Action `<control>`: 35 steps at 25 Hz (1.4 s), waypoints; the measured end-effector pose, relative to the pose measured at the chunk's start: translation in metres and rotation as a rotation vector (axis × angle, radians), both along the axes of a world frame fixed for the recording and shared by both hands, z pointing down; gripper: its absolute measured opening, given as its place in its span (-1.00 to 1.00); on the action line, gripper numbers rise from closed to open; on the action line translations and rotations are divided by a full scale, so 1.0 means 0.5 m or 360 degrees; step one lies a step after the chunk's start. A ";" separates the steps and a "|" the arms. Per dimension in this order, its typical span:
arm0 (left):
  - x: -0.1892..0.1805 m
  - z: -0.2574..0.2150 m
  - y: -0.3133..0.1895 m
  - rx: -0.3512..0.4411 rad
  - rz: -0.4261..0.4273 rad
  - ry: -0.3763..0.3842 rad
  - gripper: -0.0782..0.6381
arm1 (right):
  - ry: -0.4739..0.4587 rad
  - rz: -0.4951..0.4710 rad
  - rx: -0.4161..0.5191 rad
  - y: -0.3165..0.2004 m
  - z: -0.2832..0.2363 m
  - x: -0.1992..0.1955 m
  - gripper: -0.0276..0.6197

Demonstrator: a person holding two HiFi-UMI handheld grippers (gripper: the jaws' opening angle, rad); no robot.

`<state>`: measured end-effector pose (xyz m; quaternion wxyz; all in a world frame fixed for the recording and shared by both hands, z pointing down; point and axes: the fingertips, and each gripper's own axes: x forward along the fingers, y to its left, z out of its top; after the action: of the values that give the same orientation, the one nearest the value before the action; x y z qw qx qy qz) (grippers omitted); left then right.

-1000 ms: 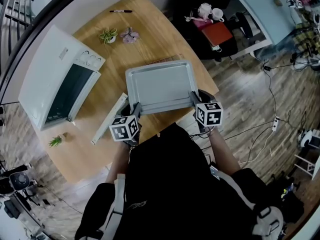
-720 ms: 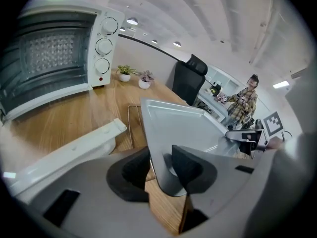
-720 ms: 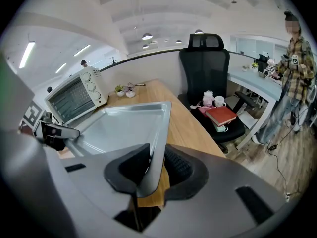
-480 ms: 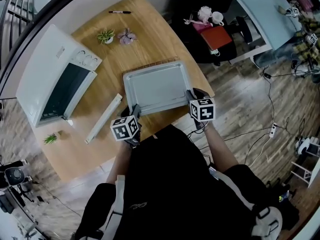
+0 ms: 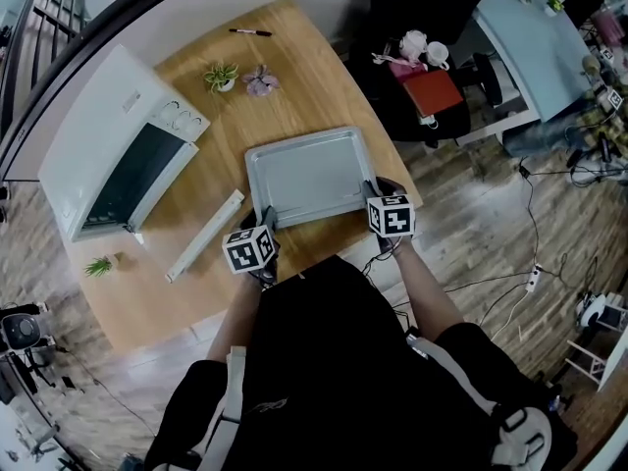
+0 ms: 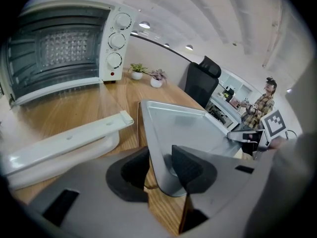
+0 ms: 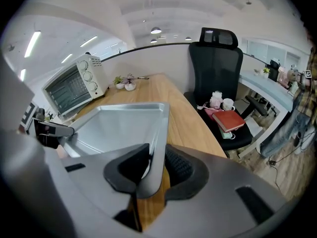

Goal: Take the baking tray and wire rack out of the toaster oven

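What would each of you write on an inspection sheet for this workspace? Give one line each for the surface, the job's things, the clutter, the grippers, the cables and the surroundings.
Surface: wooden table, curved at its far edge.
Job's things: baking tray is out of the toaster oven, whose door hangs open; wire rack not clearly made out.
Clutter: green potted plant, purple potted plant, marker pen, small plant at the left edge.
Grippers: left gripper and right gripper each shut on a near corner of the baking tray.
Cables: loose cable and power strip on the floor.
Surroundings: black office chair holding a red book and cups.
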<state>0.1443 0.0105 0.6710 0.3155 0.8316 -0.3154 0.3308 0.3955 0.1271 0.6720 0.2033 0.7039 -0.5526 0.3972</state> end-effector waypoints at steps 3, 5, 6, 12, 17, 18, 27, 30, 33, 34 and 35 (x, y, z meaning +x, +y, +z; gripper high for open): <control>0.004 0.009 -0.008 0.0003 -0.0012 -0.0032 -0.40 | 0.0008 -0.0013 0.0007 -0.008 0.005 0.004 -0.58; 0.001 0.020 -0.011 0.0012 -0.0026 -0.0106 -0.38 | -0.0001 -0.0041 0.0005 -0.011 0.012 0.000 -0.56; -0.002 0.022 -0.013 0.0037 -0.0024 -0.0155 -0.38 | -0.0018 -0.0056 0.0004 -0.013 0.016 -0.005 -0.49; -0.016 0.000 -0.016 0.0123 -0.0011 -0.0211 -0.34 | -0.0023 -0.0083 0.0085 -0.032 -0.001 -0.017 -0.20; -0.034 -0.034 -0.015 0.0173 -0.0023 -0.0162 -0.34 | 0.0110 -0.0064 0.0148 -0.040 -0.051 -0.011 -0.20; -0.039 -0.043 -0.014 0.0180 -0.0033 -0.0131 -0.34 | 0.0139 -0.0057 0.0171 -0.042 -0.062 -0.014 -0.23; -0.132 -0.090 -0.033 0.0189 -0.0132 0.0033 -0.69 | 0.0052 -0.0514 0.0362 -0.164 -0.117 -0.244 -0.89; -0.189 -0.111 -0.064 0.0181 -0.0235 0.0078 -0.72 | 0.0015 -0.0738 0.0404 -0.230 -0.132 -0.356 -0.89; -0.248 -0.137 -0.054 0.0155 -0.0274 0.0121 -0.72 | -0.0039 -0.0852 0.0406 -0.241 -0.153 -0.460 -0.89; -0.264 -0.149 -0.058 0.0172 -0.0287 0.0140 -0.72 | -0.0044 -0.0894 0.0425 -0.256 -0.164 -0.488 -0.89; -0.278 -0.162 -0.068 0.0197 -0.0311 0.0167 -0.72 | -0.0043 -0.0940 0.0454 -0.278 -0.177 -0.513 -0.89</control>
<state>0.0056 -0.0236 0.5899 0.3103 0.8309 -0.3978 0.2345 0.1388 -0.0119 0.5834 0.2015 0.5293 -0.7856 0.2490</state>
